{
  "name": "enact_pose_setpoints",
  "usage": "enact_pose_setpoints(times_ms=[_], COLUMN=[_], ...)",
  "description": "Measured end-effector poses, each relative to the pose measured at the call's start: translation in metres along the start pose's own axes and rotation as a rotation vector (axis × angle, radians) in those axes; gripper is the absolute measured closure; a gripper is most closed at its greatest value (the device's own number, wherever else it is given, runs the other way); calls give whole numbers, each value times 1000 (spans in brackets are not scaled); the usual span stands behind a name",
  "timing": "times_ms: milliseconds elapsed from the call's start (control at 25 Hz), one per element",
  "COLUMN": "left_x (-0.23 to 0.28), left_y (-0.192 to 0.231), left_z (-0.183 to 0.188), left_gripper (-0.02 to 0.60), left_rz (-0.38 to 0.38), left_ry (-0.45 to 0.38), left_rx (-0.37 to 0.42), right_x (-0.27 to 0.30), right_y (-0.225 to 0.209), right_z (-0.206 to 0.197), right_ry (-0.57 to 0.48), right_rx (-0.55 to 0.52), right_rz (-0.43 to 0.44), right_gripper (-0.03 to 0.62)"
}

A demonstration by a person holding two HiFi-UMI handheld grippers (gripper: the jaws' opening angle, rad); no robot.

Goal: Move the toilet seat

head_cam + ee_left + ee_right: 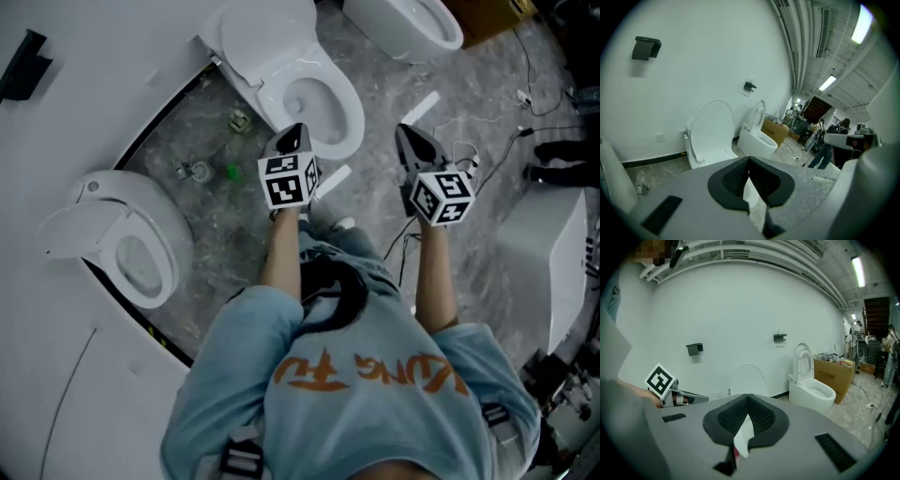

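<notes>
- We see a toilet (309, 89) of glossy, smooth white ceramic.
- The floor (370, 202) looks like grey veined stone, faintly shiny.
- The wall (740, 310) is matt white.
- The box (836, 376) is brown cardboard.
- Our shirt (375, 394) is soft cloth.

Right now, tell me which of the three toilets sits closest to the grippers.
The middle toilet, its bowl just beyond the left gripper. The left-hand toilet stands off to the side; the third toilet is farther back.
</notes>
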State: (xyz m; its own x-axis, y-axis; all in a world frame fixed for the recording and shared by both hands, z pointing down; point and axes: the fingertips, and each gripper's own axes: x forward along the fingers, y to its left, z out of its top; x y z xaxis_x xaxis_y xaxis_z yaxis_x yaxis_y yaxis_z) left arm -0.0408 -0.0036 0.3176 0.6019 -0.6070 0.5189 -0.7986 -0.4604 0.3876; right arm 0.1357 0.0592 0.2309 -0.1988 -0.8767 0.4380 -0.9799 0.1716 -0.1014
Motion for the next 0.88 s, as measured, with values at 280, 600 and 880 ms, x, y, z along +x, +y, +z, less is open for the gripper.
enact_pose_setpoints(times_ms=[280, 600, 880], left_x=[32, 99, 167], left_y=[-28, -14, -35], left_z=[-42, -142, -204], left_gripper=[586, 586, 586], left_rz=[-58, 100, 56], left_ry=[87, 274, 392], left_rx=[72, 24, 41], right_x=[47, 141, 187], right_y=[-28, -79, -116], right_z=[-35, -126, -207], right_ry=[45, 176, 316], right_rx=[53, 72, 10], right_rz=[83, 239, 340], right_gripper=[594, 594, 594])
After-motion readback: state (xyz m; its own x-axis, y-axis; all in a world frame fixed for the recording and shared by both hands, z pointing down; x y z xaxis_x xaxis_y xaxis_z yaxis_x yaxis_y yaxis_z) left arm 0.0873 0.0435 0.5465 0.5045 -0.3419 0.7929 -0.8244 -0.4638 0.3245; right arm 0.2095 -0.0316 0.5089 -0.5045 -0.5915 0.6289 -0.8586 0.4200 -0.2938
